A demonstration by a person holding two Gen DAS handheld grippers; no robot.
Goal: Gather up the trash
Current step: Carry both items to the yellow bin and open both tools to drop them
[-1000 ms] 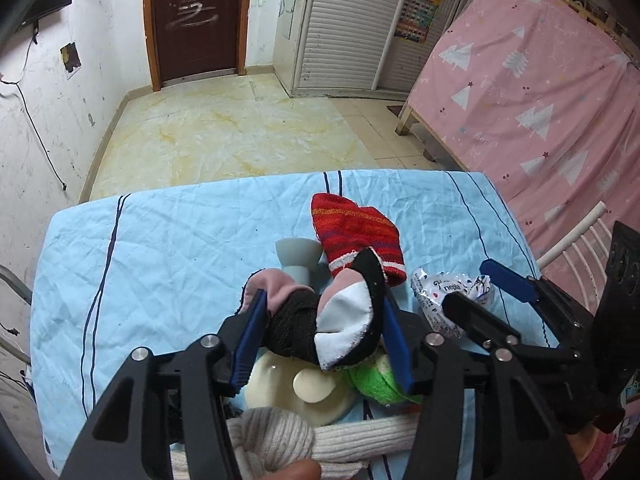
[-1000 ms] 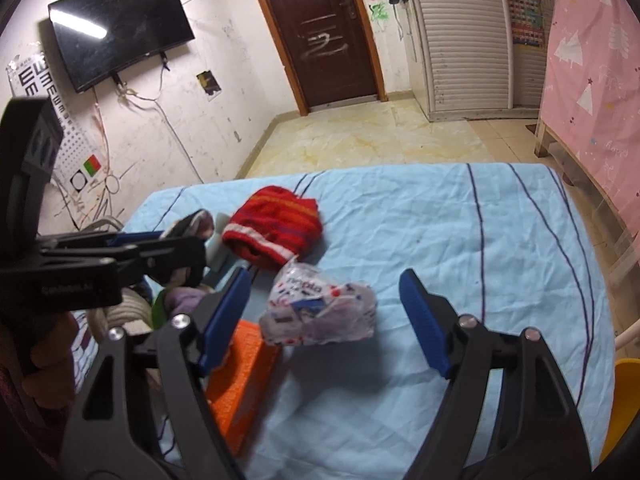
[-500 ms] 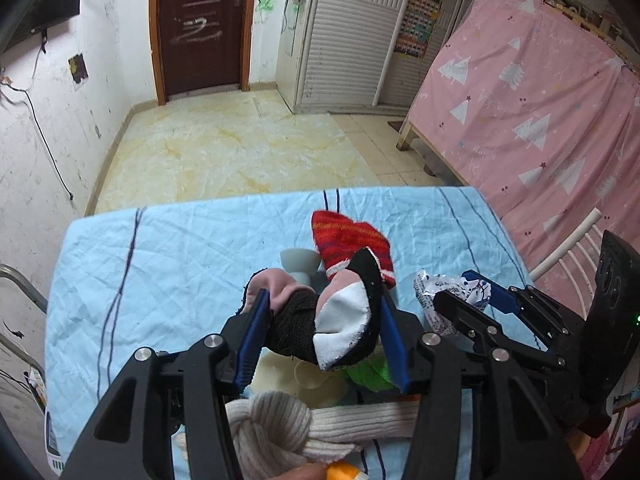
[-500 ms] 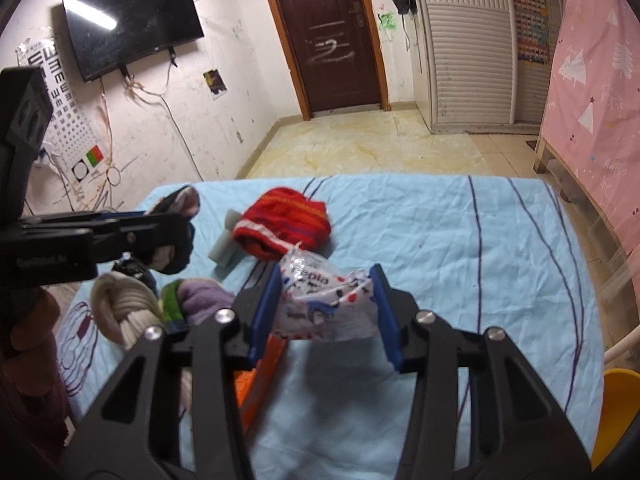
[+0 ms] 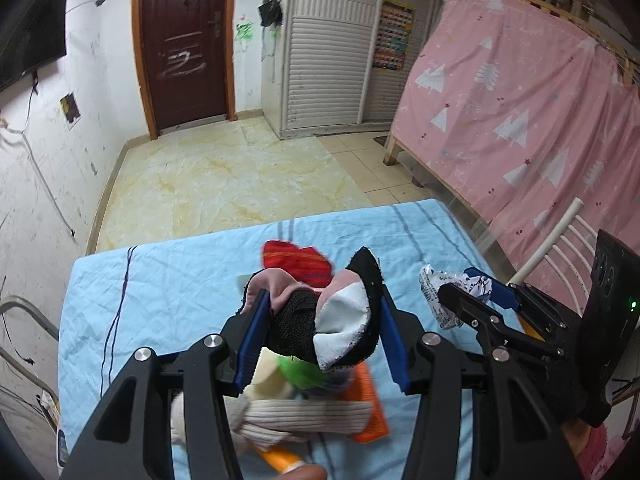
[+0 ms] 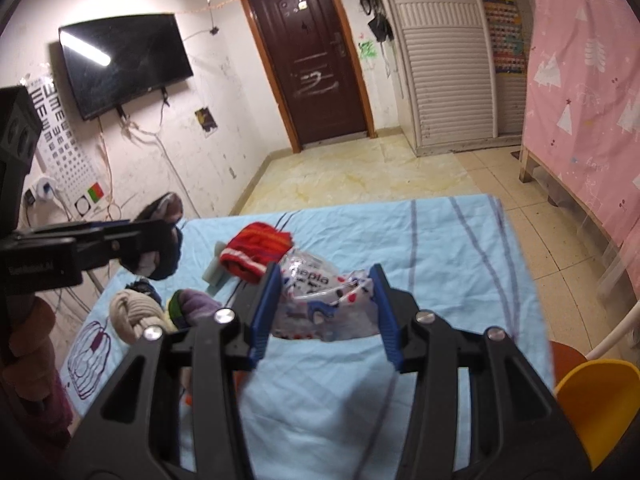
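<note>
My left gripper (image 5: 322, 334) is shut on a bundle of black, pink and white cloth (image 5: 324, 320), held above the blue-sheeted table (image 5: 168, 280). In the right wrist view that same gripper (image 6: 158, 248) hangs at the left with the cloth (image 6: 164, 240) in it. My right gripper (image 6: 324, 308) is shut on a crinkled white printed plastic wrapper (image 6: 320, 304), lifted off the sheet. Seen from the left wrist, the right gripper (image 5: 468, 294) holds the wrapper (image 5: 444, 292) at the right.
On the sheet lie a red knit hat (image 6: 256, 248), a cream knotted cloth (image 6: 132, 316), a green and purple cloth (image 6: 188, 306), an orange flat piece (image 5: 368, 404) and a grey-green block (image 6: 214, 270). A yellow bin (image 6: 596, 396) stands at the lower right; a pink-covered bed (image 5: 520, 120) beyond.
My right gripper closed on the plastic wrapper and lifted it off the sheet. My left gripper rose with the cloth bundle still in it.
</note>
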